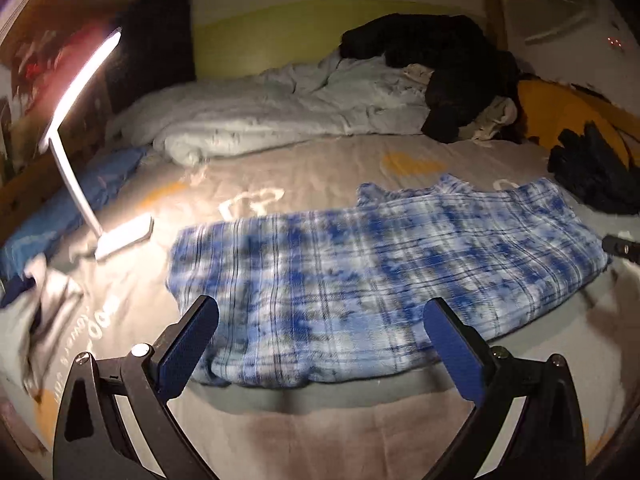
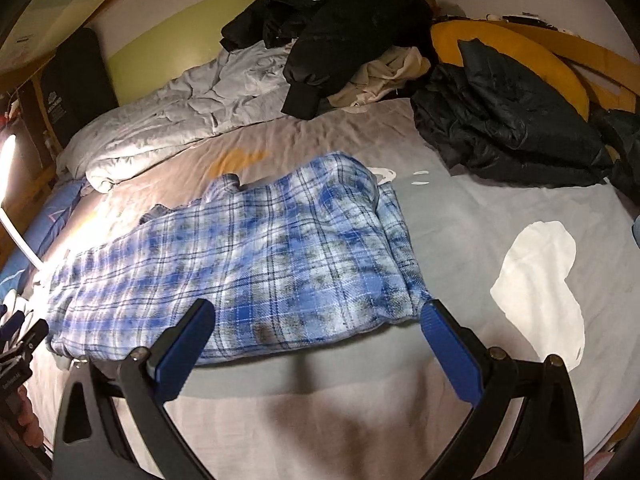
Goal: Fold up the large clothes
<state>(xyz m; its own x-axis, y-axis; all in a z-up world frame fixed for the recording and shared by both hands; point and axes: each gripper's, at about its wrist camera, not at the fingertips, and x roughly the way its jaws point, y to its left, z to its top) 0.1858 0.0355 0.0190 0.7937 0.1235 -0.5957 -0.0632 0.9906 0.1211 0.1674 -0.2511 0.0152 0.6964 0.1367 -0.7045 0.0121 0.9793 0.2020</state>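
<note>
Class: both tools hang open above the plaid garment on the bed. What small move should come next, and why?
Probably lower both tools onto the near edge of the blue plaid garment and close. The left tool and right tool are open and empty above that edge, and the garment lies in a long flat strip across the bed sheet, seemingly ready for another fold.

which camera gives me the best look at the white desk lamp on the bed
The left wrist view: the lit white desk lamp shows whole there, base on the bedsheet, arm and glowing head, left of the blue plaid garment. The right wrist view catches only a glowing sliver at its left edge.
</note>
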